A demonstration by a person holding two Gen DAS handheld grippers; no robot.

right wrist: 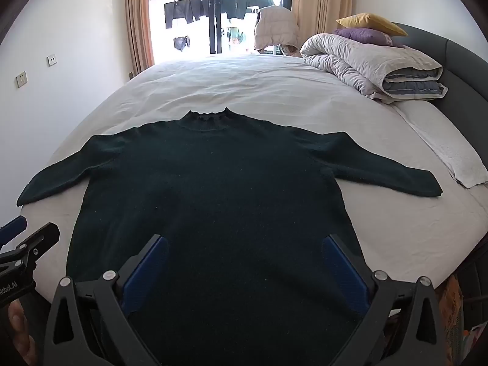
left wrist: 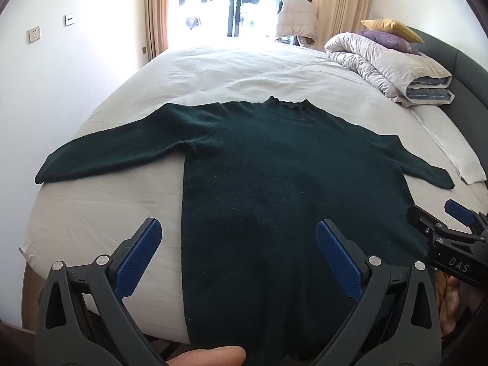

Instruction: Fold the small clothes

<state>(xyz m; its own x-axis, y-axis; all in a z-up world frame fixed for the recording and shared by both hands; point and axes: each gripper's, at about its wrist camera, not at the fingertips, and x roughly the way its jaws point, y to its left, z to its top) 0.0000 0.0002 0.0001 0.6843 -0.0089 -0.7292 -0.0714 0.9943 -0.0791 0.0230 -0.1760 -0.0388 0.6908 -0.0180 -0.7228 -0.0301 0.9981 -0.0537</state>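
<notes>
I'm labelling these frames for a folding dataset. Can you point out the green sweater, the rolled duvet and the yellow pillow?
green sweater (right wrist: 213, 183): right wrist view, middle of the chest.
rolled duvet (right wrist: 366, 61): right wrist view, top of the pale outer fold.
yellow pillow (left wrist: 393, 29): left wrist view, middle of its face.

Two wrist cameras, one bed, seen from its foot.

We look forward and steeply down along each gripper's fingers, close above the near hem of the dark green sweater (left wrist: 274, 183), toward the bright window (left wrist: 231, 3) at the far end. Our left view sits left of the garment's middle, the left gripper (left wrist: 238, 259) framing its left edge; the right gripper (left wrist: 451, 238) intrudes at its right margin. Our right view hangs over the middle. We share the sweater, the white bed sheet (right wrist: 244, 82), the rolled duvet (right wrist: 366, 61) and the window.
</notes>
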